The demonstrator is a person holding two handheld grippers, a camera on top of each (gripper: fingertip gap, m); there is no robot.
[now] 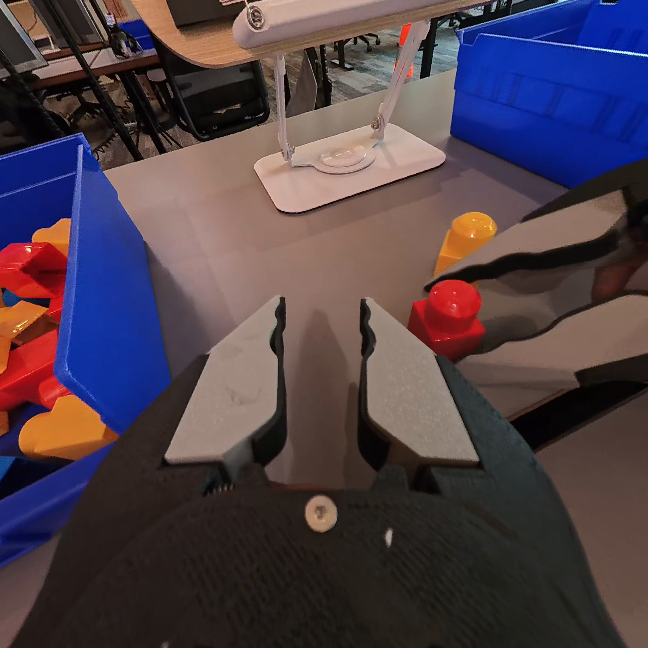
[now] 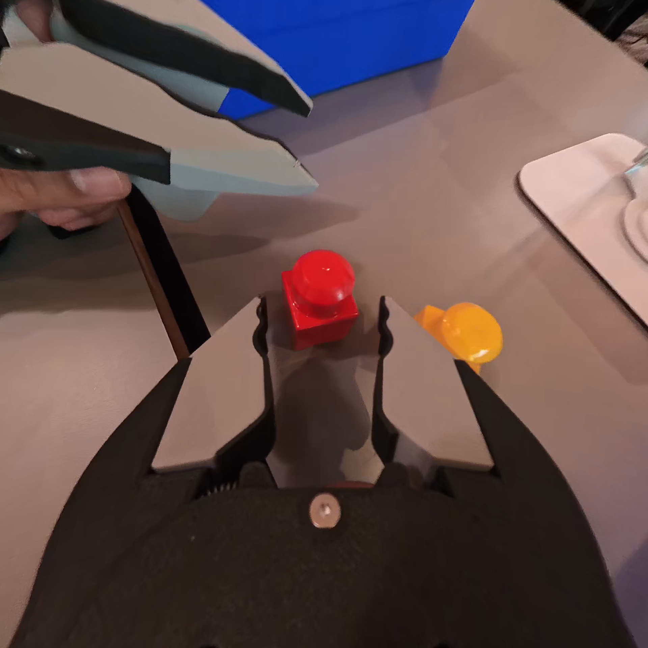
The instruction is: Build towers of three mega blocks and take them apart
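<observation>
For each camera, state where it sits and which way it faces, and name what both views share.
Left wrist view: rides the open left gripper, looking across the table toward the lamp base; its own fingers show.
Right wrist view: rides the open right gripper, looking down at the red block; its own fingers and a hand show.
Shared: red block, orange block, lamp base, both grippers.

Left tool jaws apart, empty, right tool likewise

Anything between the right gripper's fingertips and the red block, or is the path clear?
Clear. In the right wrist view only bare table separates the open right gripper from the red block just ahead of its fingertips.
</observation>
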